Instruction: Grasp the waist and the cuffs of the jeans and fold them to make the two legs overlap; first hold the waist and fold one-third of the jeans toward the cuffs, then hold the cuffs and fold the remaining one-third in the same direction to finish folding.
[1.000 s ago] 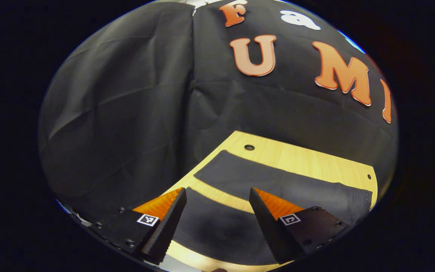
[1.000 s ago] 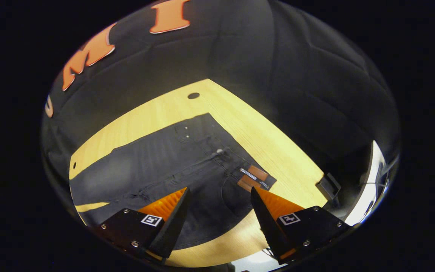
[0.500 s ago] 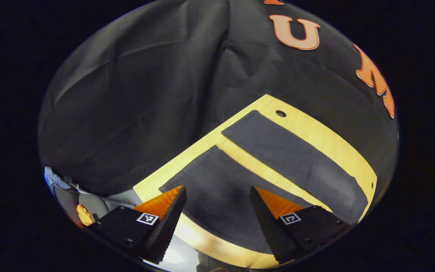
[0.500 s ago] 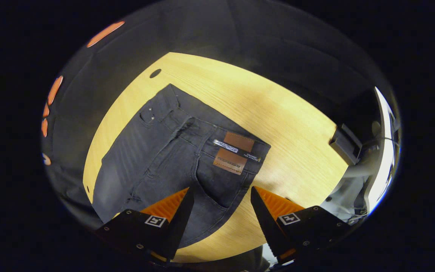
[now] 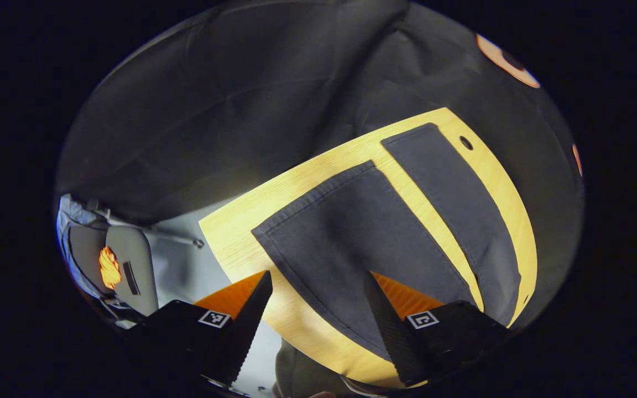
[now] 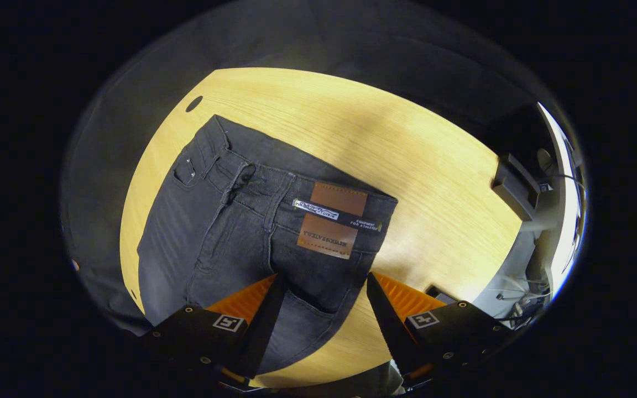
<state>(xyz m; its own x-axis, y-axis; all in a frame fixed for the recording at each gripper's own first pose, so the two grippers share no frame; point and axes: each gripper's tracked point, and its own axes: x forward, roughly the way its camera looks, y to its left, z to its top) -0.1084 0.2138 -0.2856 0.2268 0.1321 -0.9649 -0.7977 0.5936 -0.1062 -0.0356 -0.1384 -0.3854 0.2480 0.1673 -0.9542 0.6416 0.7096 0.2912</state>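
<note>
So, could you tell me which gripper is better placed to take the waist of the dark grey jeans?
Right. The right gripper hangs open over the dark grey jeans at the waist, by the brown leather patch. The left gripper faces the cuffs.

I work at a table (image 6: 434, 182) of pale yellowish wood with a fine straight grain. A small round hole (image 6: 194, 103) sits near one far corner of its top, and in the left gripper view I see another hole (image 5: 466, 143) near a far corner. A bright patch of light falls across the wood, while a softer shadow band crosses it. Black cloth (image 5: 213, 110) hangs behind the table, creased and folded. Past the table's edge in the left gripper view lies a pale grey floor (image 5: 186, 271). In the right gripper view a dark box (image 6: 512, 179) stands beyond the table's corner, beside a bright white strip (image 6: 564, 210).
</note>
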